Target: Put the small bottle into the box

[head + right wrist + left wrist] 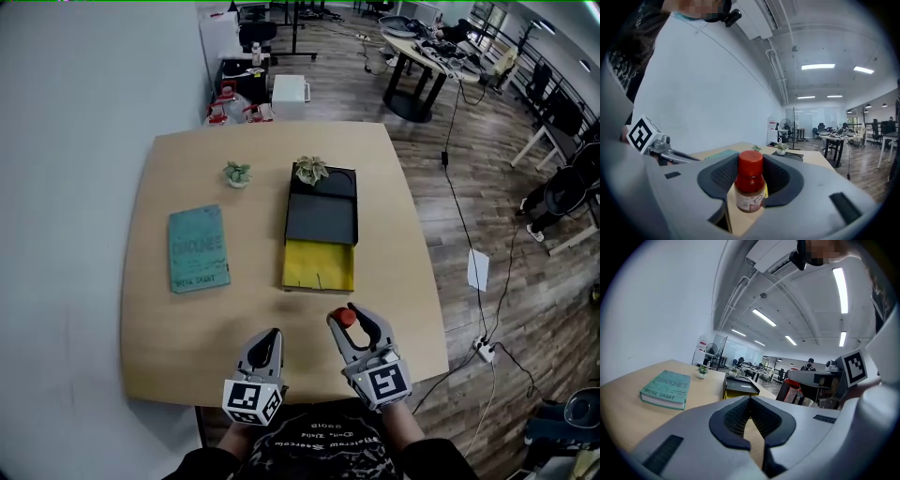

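R gripper jaws part-closed, clamping small bottle at near table edge, box farther off; L gripper alongside, jaws together, empty.

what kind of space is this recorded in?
Likely an open-plan office or lab: a cluttered round desk with gear on it, office chairs on a wood floor, and ceiling strip lights.

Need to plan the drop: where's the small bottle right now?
In the head view the small bottle is low, right of centre, clamped between the right gripper's jaws near the table's front edge, short of the box.
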Demonstrator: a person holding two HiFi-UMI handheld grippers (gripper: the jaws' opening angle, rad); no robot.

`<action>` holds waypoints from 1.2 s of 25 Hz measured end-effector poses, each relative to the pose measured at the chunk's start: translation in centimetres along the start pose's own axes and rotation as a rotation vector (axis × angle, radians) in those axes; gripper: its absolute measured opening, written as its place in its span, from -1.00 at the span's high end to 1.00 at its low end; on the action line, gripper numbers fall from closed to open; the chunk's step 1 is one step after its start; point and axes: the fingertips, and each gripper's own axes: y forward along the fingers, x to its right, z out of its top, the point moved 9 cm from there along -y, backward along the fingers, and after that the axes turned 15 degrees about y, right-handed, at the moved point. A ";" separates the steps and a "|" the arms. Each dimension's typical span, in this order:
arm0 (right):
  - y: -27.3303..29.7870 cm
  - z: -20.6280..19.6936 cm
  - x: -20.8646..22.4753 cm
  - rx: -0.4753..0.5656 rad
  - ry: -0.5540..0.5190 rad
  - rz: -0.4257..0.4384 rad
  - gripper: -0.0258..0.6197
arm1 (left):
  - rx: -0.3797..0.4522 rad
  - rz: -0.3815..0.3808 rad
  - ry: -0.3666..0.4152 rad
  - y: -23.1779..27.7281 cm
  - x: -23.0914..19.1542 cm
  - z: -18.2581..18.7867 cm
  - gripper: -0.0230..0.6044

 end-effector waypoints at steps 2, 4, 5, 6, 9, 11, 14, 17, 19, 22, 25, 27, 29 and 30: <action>0.6 0.6 0.7 -0.004 -0.004 0.009 0.42 | -0.007 0.017 0.000 0.0 0.1 0.0 0.91; 1.3 1.4 1.2 0.008 -0.015 0.027 0.42 | -0.013 0.031 0.000 0.1 0.2 0.0 0.91; 1.6 1.7 1.4 0.008 -0.023 0.035 0.42 | -0.014 0.036 0.000 0.2 0.3 0.1 0.91; 2.0 2.1 1.6 0.007 -0.030 0.042 0.42 | -0.014 0.041 0.000 0.3 0.4 0.2 0.91; 3.5 2.7 2.2 0.019 -0.036 0.070 0.42 | -0.016 0.053 0.003 0.5 0.4 0.3 0.91; 4.6 2.9 2.7 0.023 -0.038 0.085 0.42 | -0.018 0.061 0.003 0.6 0.4 0.3 0.91; 6.1 3.2 3.2 0.022 -0.044 0.102 0.42 | -0.021 0.075 0.003 0.6 0.4 0.3 0.91; 7.8 3.2 3.6 0.001 -0.049 0.118 0.42 | -0.030 0.091 0.001 0.6 0.1 0.2 0.91; 9.0 3.1 4.0 -0.006 -0.049 0.131 0.42 | -0.039 0.099 0.000 0.7 -0.1 0.0 0.91; 11.0 2.9 4.5 -0.005 -0.039 0.150 0.42 | -0.054 0.111 0.000 1.0 -0.7 -0.2 0.91; 12.8 2.3 5.1 -0.036 -0.046 0.161 0.42 | -0.066 0.129 -0.001 1.4 -1.4 -0.2 0.91; 14.0 1.7 5.5 -0.055 -0.051 0.161 0.42 | -0.076 0.136 0.001 1.7 -1.9 -0.2 0.91; 14.9 1.0 5.9 -0.066 -0.035 0.160 0.42 | -0.089 0.138 0.001 2.0 -2.1 -0.3 0.91; 15.4 0.7 6.1 -0.071 -0.028 0.162 0.42 | -0.096 0.138 0.001 2.2 -2.2 -0.4 0.91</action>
